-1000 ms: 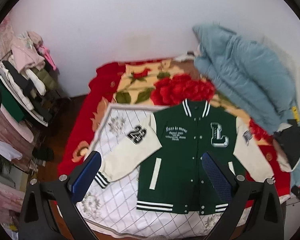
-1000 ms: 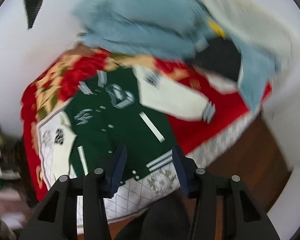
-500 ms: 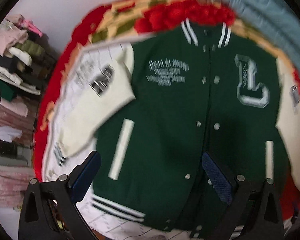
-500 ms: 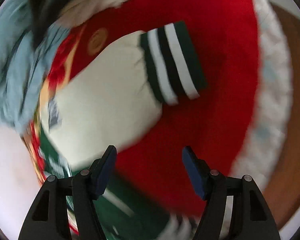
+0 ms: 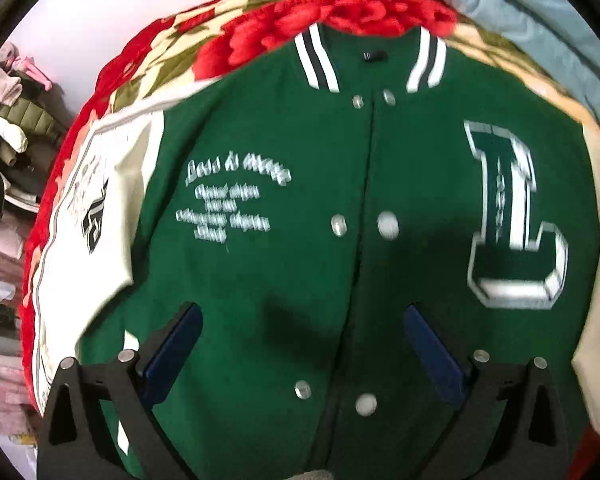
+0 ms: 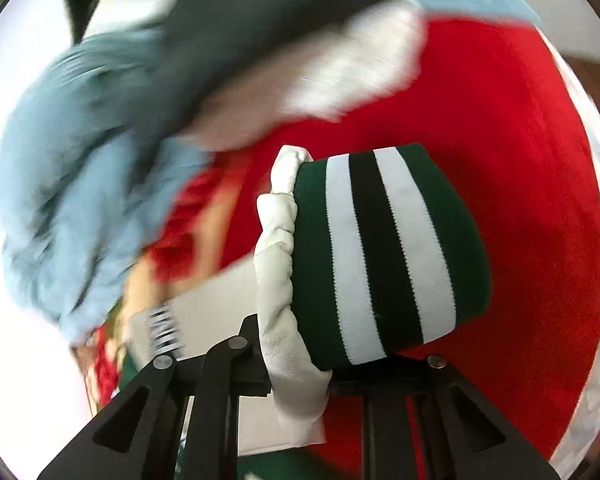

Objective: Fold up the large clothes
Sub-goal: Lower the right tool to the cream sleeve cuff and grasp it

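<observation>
A green varsity jacket (image 5: 284, 248) with cream sleeves, a white "L" patch and silver snaps lies flat, front up, on the bed. My left gripper (image 5: 300, 340) is open and hovers close over the jacket's lower front, blue pads either side of the snap line. My right gripper (image 6: 300, 376) is shut on the jacket's right sleeve at the cream cloth (image 6: 280, 280) beside the green-and-white striped cuff (image 6: 384, 252), which stands up in front of the camera. The right fingertips are hidden by the sleeve.
A red floral blanket (image 5: 340, 12) and a white quilted sheet (image 5: 60, 240) cover the bed. A light blue padded coat (image 6: 80, 180) and a dark garment (image 6: 240, 32) are piled beside the sleeve. Clothes are stacked (image 5: 8, 100) at the left by the wall.
Both grippers dropped from a high view to close over the jacket. The right gripper moved to the sleeve cuff and closed on it; the left stayed open.
</observation>
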A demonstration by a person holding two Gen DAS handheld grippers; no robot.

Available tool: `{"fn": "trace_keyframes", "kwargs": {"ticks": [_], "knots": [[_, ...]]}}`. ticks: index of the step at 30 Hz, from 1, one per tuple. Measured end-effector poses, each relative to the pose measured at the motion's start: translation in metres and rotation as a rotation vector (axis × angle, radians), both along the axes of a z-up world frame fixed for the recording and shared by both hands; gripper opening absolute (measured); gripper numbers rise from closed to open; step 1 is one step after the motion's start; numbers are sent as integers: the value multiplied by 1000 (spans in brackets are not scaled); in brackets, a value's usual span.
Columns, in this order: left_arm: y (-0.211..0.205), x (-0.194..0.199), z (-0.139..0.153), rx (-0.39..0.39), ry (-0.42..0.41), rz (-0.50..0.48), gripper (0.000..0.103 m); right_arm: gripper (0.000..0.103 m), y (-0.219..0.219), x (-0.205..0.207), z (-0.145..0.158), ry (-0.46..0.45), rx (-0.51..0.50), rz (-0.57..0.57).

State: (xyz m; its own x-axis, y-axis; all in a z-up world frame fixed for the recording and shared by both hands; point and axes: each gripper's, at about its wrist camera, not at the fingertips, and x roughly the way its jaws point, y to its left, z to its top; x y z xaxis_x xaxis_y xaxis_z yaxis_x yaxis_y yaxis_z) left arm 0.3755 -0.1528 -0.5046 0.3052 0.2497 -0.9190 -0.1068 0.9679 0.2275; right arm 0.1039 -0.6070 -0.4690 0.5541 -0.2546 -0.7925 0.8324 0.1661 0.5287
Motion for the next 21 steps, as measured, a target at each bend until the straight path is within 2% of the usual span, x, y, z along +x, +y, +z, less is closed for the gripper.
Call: {"fn": "trace_keyframes", "kwargs": {"ticks": [3, 6, 10, 13, 16, 20, 21], "knots": [[18, 9, 9, -4, -19, 16, 103, 18, 31, 45, 49, -41, -93, 158], [54, 6, 18, -1, -22, 62, 103, 18, 88, 111, 90, -98, -149, 359], [124, -2, 27, 10, -28, 166, 103, 17, 194, 201, 106, -93, -196, 659], [173, -14, 27, 30, -42, 248, 103, 17, 295, 264, 85, -20, -246, 897], [219, -26, 16, 40, -31, 351, 103, 17, 409, 305, 40, 119, -337, 1133], [273, -51, -2, 3, 2, 468, 103, 17, 535, 320, -32, 290, -504, 1379], [284, -57, -5, 0, 5, 487, 103, 18, 553, 320, -47, 345, -504, 1427]]}}
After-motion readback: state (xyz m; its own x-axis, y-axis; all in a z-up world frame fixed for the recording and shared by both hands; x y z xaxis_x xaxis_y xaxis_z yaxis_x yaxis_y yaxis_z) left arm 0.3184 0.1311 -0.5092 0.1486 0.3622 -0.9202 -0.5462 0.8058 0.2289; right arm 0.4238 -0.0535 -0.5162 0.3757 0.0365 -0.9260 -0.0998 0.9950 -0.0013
